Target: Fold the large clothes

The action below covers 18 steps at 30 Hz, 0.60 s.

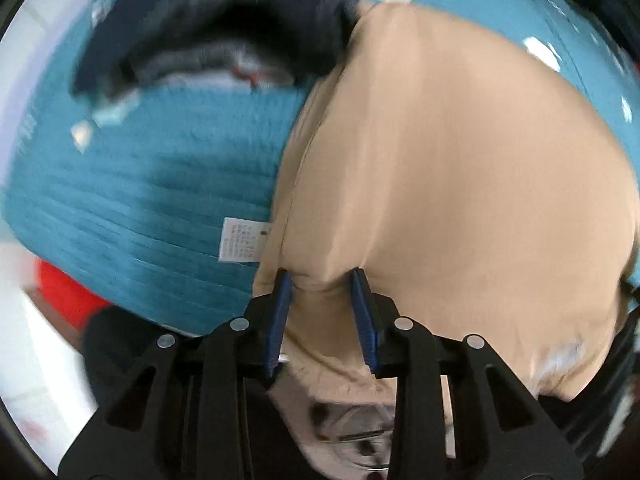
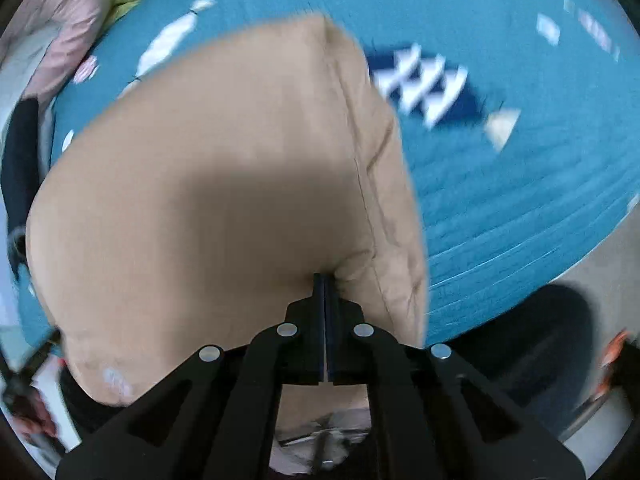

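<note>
Left wrist view: left gripper [image 1: 322,276] pointing down, blue ribbed pads [image 1: 280,316] parted to a moderate gap. Fold of tan garment [image 1: 440,184] lying between the pads; pads flanking the bunched cloth, apparently not pressing it, though blur leaves that uncertain. Garment smooth, matte, thin woven cloth, seam running along its left edge, long axis from the fingertips up and away toward frame top. Lying on teal bedspread [image 1: 152,176], ribbed, printed with pale patches. White care label [image 1: 242,240] at the garment's left edge. Dark clothing pile [image 1: 240,28] beyond, upper left. Red patch [image 1: 68,296] low left, blurred.

Right wrist view: right gripper [image 2: 325,280] pointing steeply down, fingers fully together, pinching a pucker of the same tan garment near its right seam. Cloth radiating in creases from the pinch point; stitched double hem along the right edge. Long axis again running away from the fingertips toward frame top. Pink cloth [image 2: 68,20] at upper left corner.
</note>
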Tool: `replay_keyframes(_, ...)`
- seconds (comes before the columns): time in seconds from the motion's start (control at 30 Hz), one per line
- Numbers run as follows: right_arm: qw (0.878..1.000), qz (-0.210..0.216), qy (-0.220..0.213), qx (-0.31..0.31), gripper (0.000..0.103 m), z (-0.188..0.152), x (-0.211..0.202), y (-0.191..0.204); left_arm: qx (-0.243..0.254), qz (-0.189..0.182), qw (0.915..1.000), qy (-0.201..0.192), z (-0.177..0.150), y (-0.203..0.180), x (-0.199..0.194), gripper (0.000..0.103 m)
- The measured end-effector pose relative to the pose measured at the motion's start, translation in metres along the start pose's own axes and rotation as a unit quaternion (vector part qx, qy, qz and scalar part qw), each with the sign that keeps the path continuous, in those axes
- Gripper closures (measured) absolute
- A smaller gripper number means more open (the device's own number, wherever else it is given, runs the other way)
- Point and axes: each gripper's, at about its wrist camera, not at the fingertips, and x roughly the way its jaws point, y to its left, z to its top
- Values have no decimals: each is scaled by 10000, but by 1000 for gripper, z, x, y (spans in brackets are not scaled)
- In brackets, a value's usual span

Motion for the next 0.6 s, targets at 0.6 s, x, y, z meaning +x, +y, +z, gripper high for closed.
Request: replay_keyframes(0.6,9963,-799,133,-293,103,-35,27,11,109,-3,9999,-23,-28,0,13,67)
